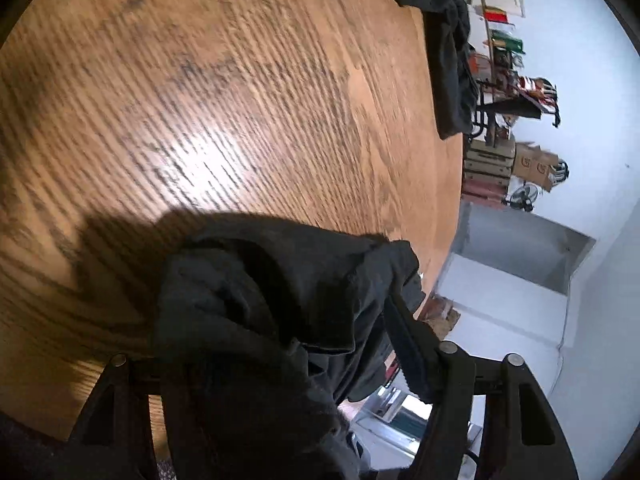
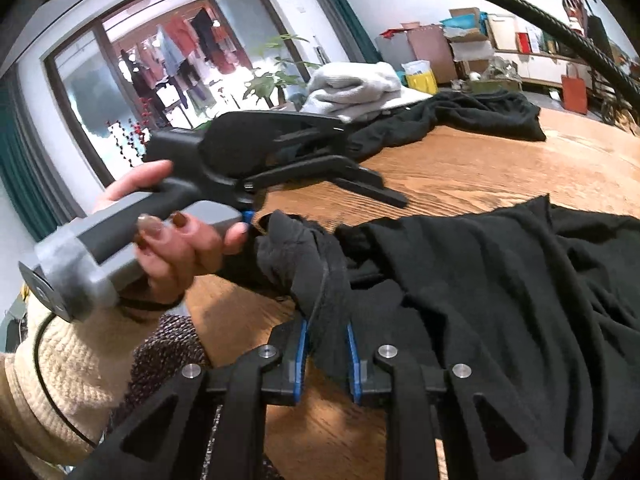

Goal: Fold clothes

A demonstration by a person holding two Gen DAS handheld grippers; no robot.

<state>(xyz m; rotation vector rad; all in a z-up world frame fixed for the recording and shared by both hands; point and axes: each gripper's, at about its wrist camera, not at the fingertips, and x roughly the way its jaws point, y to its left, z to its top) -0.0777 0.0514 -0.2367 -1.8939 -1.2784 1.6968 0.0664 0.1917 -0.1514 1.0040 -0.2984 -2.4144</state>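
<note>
A black garment lies spread on the wooden table. My right gripper is shut on a bunched fold of it, the blue pads pressing from both sides. A hand holds my left gripper just beyond that fold, rolled on its side, its jaws standing apart over the table. In the left wrist view the same black garment bulges up between the left gripper's fingers. It hides one finger, and the other finger shows beside the cloth.
A second dark garment and a pile of folded pale clothes lie at the table's far side. The dark garment shows by the table edge in the left wrist view. A cream sleeve is at lower left. Boxes and shelves line the room.
</note>
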